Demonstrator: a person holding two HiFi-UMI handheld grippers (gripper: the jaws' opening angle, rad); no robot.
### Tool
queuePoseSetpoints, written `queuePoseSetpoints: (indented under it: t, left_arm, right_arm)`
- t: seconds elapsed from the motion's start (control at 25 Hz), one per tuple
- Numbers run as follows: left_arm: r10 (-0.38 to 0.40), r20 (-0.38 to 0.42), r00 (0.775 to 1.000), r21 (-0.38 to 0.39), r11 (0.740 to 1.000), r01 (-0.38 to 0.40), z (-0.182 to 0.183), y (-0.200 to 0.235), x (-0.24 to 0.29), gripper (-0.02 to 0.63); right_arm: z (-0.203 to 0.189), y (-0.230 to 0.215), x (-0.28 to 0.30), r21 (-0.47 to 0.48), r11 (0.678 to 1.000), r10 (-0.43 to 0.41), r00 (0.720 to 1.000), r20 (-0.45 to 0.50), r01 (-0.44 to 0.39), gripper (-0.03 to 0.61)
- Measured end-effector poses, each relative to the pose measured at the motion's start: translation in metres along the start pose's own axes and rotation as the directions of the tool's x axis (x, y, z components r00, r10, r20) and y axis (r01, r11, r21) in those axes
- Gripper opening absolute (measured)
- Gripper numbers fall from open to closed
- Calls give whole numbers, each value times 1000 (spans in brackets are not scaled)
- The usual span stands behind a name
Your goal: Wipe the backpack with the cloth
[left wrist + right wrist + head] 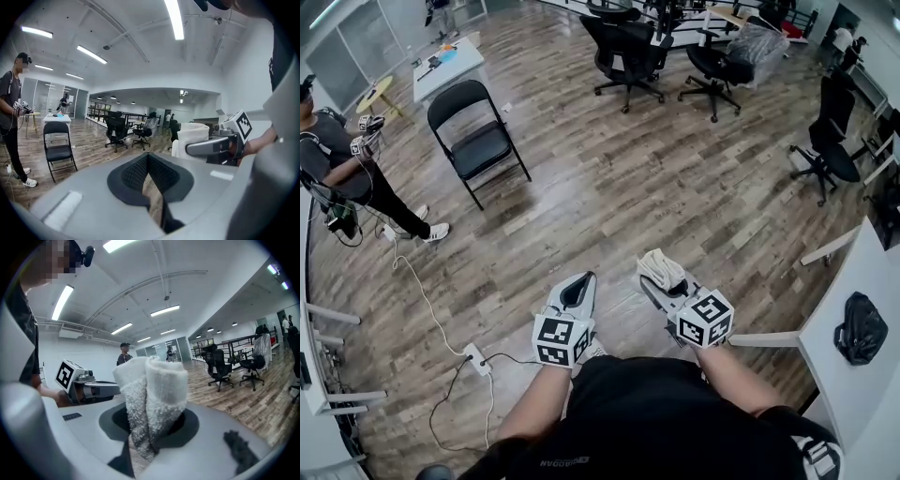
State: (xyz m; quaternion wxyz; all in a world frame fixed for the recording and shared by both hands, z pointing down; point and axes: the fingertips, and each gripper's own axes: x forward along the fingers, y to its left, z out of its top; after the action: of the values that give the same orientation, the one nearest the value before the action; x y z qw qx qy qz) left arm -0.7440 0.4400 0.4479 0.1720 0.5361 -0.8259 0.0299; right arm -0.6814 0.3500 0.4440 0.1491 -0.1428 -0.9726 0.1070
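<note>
A black backpack (861, 328) lies on the white table (836, 377) at the right edge of the head view. My right gripper (662, 282) is held over the wooden floor, left of that table, shut on a folded white cloth (660, 267). The right gripper view shows the cloth (152, 394) standing up out of the pinched jaws. My left gripper (579, 281) hovers beside it, shut, with nothing between its pads (136, 173). The left gripper view also catches the cloth (191, 137) to its right.
A black folding chair (478, 141) stands ahead on the left. Several black office chairs (628, 52) are at the back and right. A person (347, 169) stands at the far left. A power strip (476, 359) with cables lies on the floor near my feet.
</note>
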Motion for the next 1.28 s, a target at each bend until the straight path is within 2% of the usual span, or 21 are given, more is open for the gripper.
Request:
queuePoseSetpoints:
  t: [0.36,0.84,1.28]
  left_arm:
    - [-40,9,999,6,999,40,-3,-98,24,6]
    - [-70,-11,997,25,997,70,-25,-197,33,6]
    - [-173,-32,984,38,984,175,-48,-293,49,6]
  right_arm:
    - [-16,-28,-86,2,1000,-14,1000,13,14,109]
    - [-47,-51,-184,23,998,-55,998,36,55,109]
    - [-87,-75,-283,48,981,-189,981,41,187,109]
